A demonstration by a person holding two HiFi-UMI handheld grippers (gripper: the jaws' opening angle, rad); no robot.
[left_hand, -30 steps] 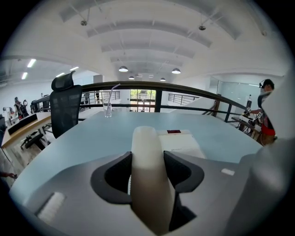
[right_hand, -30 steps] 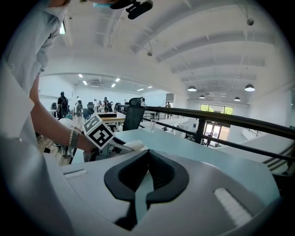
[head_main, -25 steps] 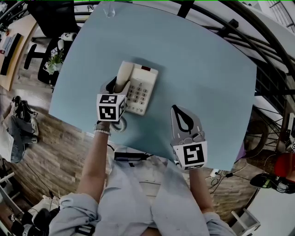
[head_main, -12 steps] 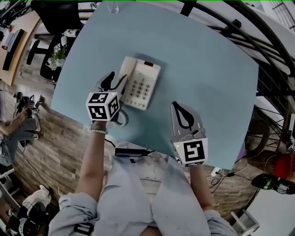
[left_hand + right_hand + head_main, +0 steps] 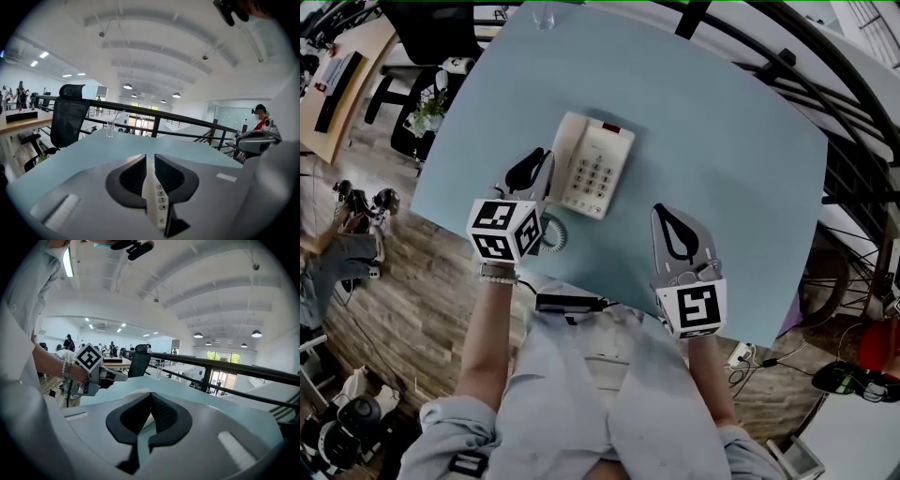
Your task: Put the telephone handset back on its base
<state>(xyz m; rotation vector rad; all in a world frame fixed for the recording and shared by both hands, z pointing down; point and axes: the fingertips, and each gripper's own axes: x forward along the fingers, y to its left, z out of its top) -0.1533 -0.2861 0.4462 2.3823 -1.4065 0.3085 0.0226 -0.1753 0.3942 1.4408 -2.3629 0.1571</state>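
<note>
A cream telephone (image 5: 598,169) sits on the pale blue table (image 5: 712,141), and its handset (image 5: 568,150) lies along the left side of the base. The coiled cord (image 5: 549,234) trails off the near left corner. My left gripper (image 5: 531,169) hovers just left of and nearer than the phone, touching nothing. Its jaws have just been closing and now stand a narrow slit apart with nothing between them; through the slit of the left gripper (image 5: 150,161) I see the keypad (image 5: 161,199). My right gripper (image 5: 668,216) is shut and empty, over bare table right of the phone.
A clear glass (image 5: 542,15) stands at the table's far edge. A black office chair (image 5: 68,115) and a dark railing (image 5: 187,122) lie beyond the table. A small black device (image 5: 570,303) sits at the near edge by the person's body.
The left gripper has pulled back from the handset toward the person and risen, and its wide jaws have narrowed to a slit. The handset stays on the base. The right gripper kept still.
</note>
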